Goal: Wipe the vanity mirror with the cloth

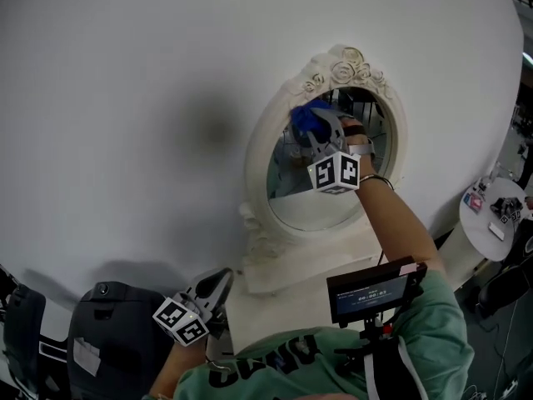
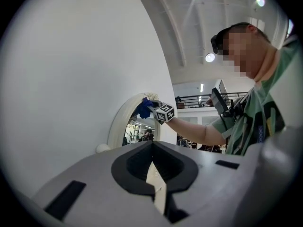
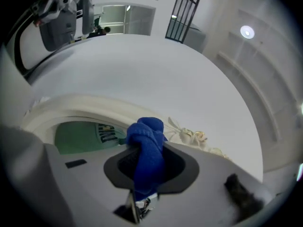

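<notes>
- The right gripper (image 1: pixel 315 126) and its blue cloth (image 1: pixel 305 117) fill the upper left of the mirror glass (image 1: pixel 312 211); the lower glass lies open
- The raised white frame (image 1: pixel 256 152) and rose crest (image 1: pixel 347 68) hem that corner
- The left gripper (image 1: pixel 223 278) sits low beside the mirror's base (image 1: pixel 283 267); a black object (image 1: pixel 104 327) crowds its left

Lower end of cloth (image 3: pixel 147 136) was hidden between right gripper (image 3: pixel 150 167) jaws. Glass of vanity mirror (image 1: pixel 304 205) at 12 o'clock was covered by cloth and gripper. Items on side table (image 1: pixel 479 225), 3 o'clock in head view, were too small to identify.
</notes>
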`<state>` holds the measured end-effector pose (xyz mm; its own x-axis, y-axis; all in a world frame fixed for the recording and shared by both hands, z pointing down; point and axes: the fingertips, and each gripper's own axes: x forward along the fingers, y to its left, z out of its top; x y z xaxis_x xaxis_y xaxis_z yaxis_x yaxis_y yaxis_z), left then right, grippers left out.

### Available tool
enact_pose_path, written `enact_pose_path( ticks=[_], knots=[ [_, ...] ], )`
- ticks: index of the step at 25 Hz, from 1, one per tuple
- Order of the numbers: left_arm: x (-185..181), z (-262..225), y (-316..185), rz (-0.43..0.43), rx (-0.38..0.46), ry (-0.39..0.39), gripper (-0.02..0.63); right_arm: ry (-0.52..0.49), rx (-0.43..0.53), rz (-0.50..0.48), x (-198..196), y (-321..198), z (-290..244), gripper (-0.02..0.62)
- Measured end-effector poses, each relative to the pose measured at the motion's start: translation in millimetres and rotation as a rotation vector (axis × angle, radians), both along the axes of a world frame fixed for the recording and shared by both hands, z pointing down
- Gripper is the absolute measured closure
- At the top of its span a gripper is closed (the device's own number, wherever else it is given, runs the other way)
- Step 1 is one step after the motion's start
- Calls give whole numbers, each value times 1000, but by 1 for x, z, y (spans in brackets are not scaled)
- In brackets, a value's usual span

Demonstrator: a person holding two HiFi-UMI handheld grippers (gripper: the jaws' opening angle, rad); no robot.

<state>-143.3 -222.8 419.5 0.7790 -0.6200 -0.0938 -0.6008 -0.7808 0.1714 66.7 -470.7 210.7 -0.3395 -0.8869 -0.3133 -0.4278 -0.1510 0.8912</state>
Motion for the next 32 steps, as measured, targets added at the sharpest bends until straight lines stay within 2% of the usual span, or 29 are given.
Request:
enact_pose_path(
  ticks=[7,9,12,16,20,24,29,32],
  knots=[
    [-13,6,-11,-20,-23,3,600,191,132,37,0,-22,4,525],
    [-15,8,-13,-25,-28,4,600,220,163,35,2,-20,1,525],
    [-14,9,-17,-21,-31,13,600,171,188,67,25,-23,-13,525],
    [-5,11,-21,-3,-34,7,600,56,180,187,94,-35,-31,526],
    [-3,12,-23,-6,-44,7,600,46,134,328,160,-48,-21,528],
    [-4,13,-23,-6,-48,7,600,35,66,430,207,-57,7,528],
    [-10,14,-20,-9,-45,13,600,-42,-20,467,224,-60,18,528],
    [-15,14,-18,-15,-45,20,600,-105,-25,407,199,-49,8,526]
  ],
)
